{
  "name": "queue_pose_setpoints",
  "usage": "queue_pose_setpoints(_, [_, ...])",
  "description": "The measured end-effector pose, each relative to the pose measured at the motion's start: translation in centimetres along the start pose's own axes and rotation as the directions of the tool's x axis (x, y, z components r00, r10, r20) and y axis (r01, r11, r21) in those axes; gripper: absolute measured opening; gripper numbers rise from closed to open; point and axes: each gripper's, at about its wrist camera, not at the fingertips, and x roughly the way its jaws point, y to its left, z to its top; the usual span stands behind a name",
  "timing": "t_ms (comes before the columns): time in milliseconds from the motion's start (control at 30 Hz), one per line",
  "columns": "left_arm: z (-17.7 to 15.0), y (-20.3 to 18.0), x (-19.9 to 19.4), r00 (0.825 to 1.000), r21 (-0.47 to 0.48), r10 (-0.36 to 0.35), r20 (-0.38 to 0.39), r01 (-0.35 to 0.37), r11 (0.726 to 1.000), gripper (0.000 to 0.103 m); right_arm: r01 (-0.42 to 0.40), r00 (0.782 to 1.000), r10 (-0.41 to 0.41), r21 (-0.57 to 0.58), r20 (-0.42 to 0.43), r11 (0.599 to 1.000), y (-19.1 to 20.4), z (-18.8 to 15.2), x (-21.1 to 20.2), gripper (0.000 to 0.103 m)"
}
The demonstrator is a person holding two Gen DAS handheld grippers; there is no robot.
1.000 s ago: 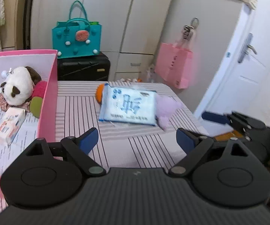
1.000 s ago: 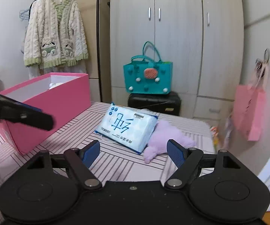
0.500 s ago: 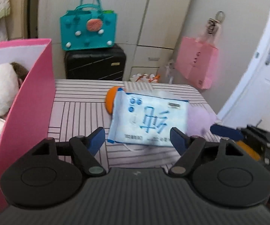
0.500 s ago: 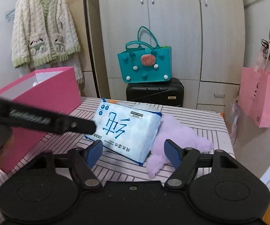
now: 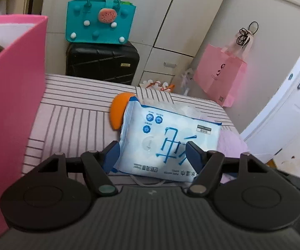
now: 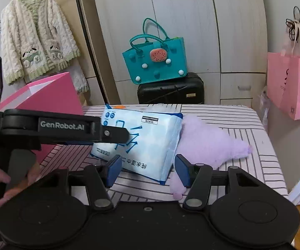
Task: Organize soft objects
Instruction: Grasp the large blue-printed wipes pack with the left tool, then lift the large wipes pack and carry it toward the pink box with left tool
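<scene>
Both grippers close in on a blue-and-white soft pack of tissues (image 5: 166,139) lying on the striped tablecloth (image 5: 70,120). The left gripper (image 5: 152,156) has its jaws apart and narrowing around the pack's near edge; contact is unclear. The right gripper (image 6: 148,167) likewise narrows at the pack's near corner. A lilac plush toy (image 6: 208,143) lies touching the pack's right side. Behind the pack an orange object (image 5: 117,112) is half hidden. The pink box (image 5: 12,95) at the left edge is cut off.
</scene>
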Motion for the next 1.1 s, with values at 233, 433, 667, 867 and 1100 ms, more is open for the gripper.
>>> queue_pose_setpoints(233, [0.2,0.9,0.5,0.999,-0.043,-0.04,-0.013,0.039,0.998,0.054,0.003,1.0,-0.005,0.055,0.03,0.998,-0.5,-0.1,0.5,0.036])
queue_pose_setpoints(433, [-0.5,0.5,-0.4,0.999,-0.02,-0.026,-0.034,0.026,0.999,0.03,0.005,0.999,-0.009,0.107,0.039,0.994,-1.2,-0.2,0.5,0.025])
queue_pose_setpoints(667, [-1.6,-1.4,-2.5,0.998,0.04,0.049,-0.029,-0.047,0.998,0.024,-0.029,0.999,0.028,0.098,0.016,0.995,-1.0,-0.5,-0.5,0.025])
queue_pose_setpoints(867, [-2.2,-1.8,-3.9,0.996,0.036,0.059,-0.064,-0.057,0.998,0.023,-0.058,0.998,0.058,0.111,0.008,0.992,-0.7,-0.8,-1.9,0.025])
queue_pose_setpoints(1100, [-2.9,-2.5,-6.3,0.992,0.065,0.079,-0.094,-0.073,0.995,0.024,-0.075,0.995,0.08,0.081,-0.062,0.994,0.5,-0.9,-2.9,0.025])
